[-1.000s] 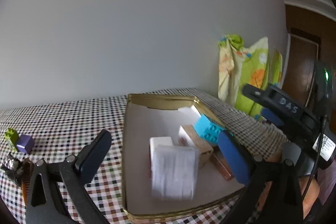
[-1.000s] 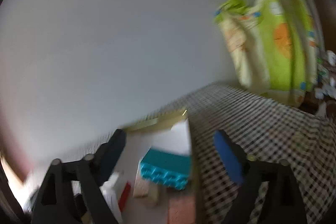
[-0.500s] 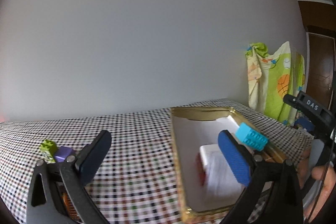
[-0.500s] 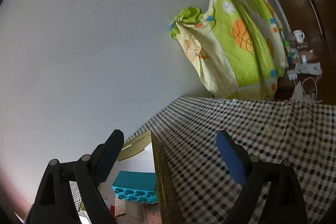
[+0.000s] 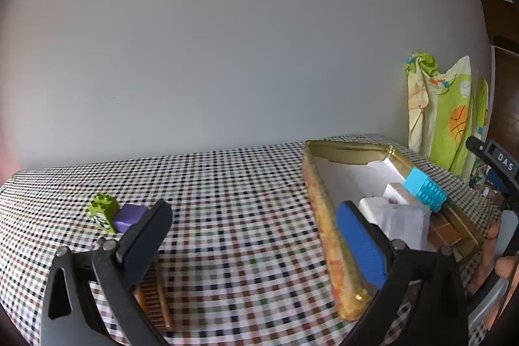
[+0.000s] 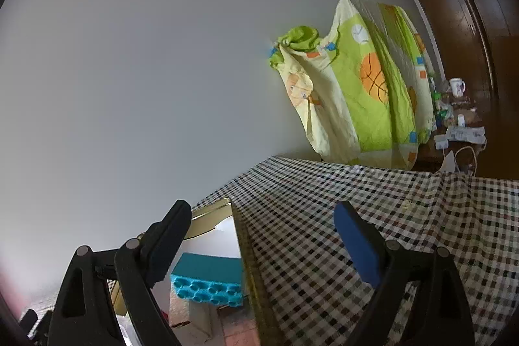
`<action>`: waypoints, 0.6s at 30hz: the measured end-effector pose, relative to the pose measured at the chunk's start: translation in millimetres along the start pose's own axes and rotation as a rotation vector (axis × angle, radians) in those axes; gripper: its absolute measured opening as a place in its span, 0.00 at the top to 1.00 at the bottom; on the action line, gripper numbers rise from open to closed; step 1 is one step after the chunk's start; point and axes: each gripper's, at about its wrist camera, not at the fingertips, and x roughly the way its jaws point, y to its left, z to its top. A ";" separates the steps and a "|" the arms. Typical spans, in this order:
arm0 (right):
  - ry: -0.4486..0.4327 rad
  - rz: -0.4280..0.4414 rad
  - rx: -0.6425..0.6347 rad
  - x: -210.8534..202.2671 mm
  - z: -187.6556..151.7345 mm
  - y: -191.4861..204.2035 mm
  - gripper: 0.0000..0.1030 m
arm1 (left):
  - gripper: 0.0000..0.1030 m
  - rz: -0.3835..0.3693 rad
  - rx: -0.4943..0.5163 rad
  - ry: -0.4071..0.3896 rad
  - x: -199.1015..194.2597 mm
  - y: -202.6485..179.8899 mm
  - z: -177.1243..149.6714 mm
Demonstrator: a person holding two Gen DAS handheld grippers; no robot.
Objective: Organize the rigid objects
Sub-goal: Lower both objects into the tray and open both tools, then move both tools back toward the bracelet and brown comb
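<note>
The tray (image 5: 319, 209), gold-rimmed with a patterned outer wall, lies on the checked table (image 5: 233, 193) toward its right side, one short end close to the far edge by the wall (image 5: 227, 38). Inside it a blue brick (image 5: 425, 188) leans against the right rim, studs facing out, atop a pale box (image 5: 397, 193). A white block (image 5: 402, 224) sits at the near end, with a brown piece (image 5: 444, 231) beside it against the right rim.

Near the table's left edge, well apart from the tray, a green brick (image 5: 103, 209) and a purple block (image 5: 128, 218) stand touching. Closer to the near edge an orange comb-like piece (image 5: 154, 300) lies partly hidden under the left gripper's finger.

The left gripper (image 5: 253, 245) hangs over the table between the tray and the two bricks, fingers spread wide with nothing between them. The right gripper (image 6: 262, 245) points over the tray's right rim, its fingers also wide and empty; the blue brick (image 6: 207, 281) shows low between them, underside holes toward the camera. At the right of the left view, the hand (image 5: 493, 252) holding the right gripper appears.

Beyond the table's far right corner a green and yellow cloth (image 6: 356, 86) hangs by a brown door (image 6: 454, 21).
</note>
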 end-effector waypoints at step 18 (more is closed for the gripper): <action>0.067 0.146 -0.149 -36.7 -47.2 87.2 0.11 | 0.00 0.039 -0.009 0.024 -11.6 42.4 -1.2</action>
